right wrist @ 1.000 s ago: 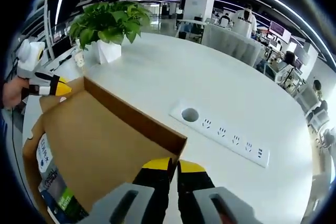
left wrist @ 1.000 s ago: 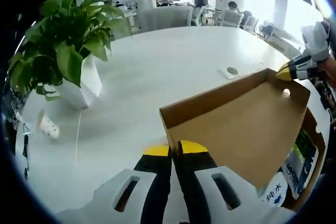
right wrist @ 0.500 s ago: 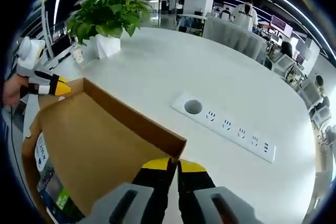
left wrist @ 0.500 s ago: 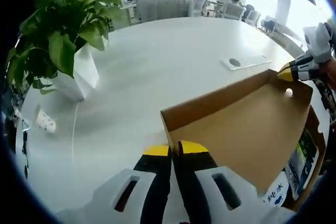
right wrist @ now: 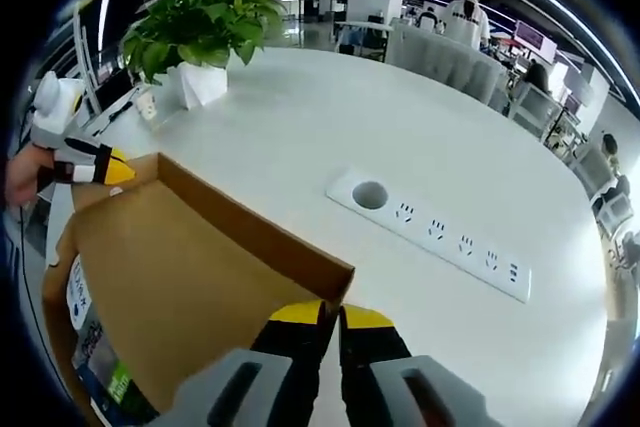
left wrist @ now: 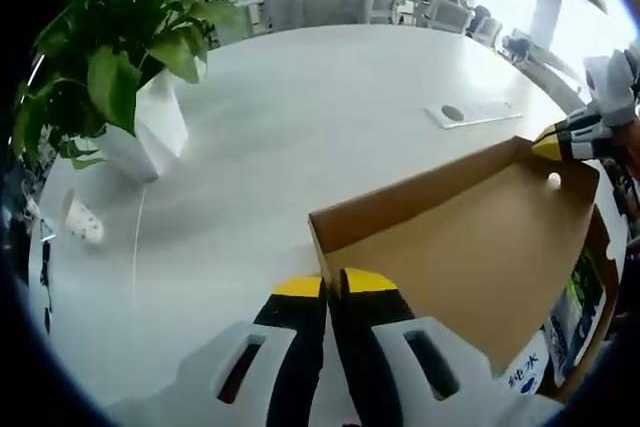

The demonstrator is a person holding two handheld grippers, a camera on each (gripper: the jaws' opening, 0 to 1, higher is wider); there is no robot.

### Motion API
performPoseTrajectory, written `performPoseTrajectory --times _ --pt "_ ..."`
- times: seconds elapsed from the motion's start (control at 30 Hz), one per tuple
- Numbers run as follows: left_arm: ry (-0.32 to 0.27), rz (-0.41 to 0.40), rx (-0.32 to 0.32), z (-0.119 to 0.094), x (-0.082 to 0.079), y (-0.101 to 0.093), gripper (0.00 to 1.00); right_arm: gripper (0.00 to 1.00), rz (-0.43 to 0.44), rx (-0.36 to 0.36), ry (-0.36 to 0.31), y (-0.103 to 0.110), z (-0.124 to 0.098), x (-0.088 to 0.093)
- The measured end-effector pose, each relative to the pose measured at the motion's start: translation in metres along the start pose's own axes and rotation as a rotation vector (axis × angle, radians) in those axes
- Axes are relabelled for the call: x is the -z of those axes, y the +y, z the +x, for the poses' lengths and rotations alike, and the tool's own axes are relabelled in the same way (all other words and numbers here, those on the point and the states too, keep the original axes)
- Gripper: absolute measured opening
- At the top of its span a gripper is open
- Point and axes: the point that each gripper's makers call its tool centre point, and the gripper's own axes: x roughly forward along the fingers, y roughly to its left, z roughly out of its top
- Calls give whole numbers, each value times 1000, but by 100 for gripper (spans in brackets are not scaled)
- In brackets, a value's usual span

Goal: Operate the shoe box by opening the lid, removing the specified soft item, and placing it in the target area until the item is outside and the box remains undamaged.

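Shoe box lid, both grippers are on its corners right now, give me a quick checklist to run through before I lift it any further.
1. Left gripper shut on its corner of the lid: ok.
2. Right gripper shut on the other corner: ok.
3. Lid raised clear of the shoe box: ok, packaged items show beneath its edge.
4. Lid cardboard undamaged: ok, no tears or creases visible on its underside.
5. Room behind the lid on the white table: ok, but the power strip lies near the right corner.
6. Soft item located inside: cannot tell, the lid hides most of the contents.
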Motion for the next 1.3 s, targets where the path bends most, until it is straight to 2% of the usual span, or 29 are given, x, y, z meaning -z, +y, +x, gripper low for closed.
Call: performPoseTrajectory --times 0.33,0.43,0.67,0.77,0.87,1.07,1.3 --pt "1 5 10 0 2 -4 8 2 16 3 -5 -5 4 -3" --pt "-5 14 4 -1 2 -4 9 5 -2 11 -4 -6 3 -2" --pt "-40 32 -5 -8 -1 -2 14 15 4 19 -24 -12 -5 -3" --pt "-54 42 -15 -13 -3 0 20 15 2 18 -42 -14 -8 -5" --pt "-89 63 -38 -21 -12 5 24 15 12 10 -57 -16 -13 -7" --pt "-140 52 -45 -35 -23 10 23 18 34 -11 -135 -18 -27 -19" --pt "-211 22 -22 -54 -34 9 28 26 44 -38 -226 -15 -46 -34"
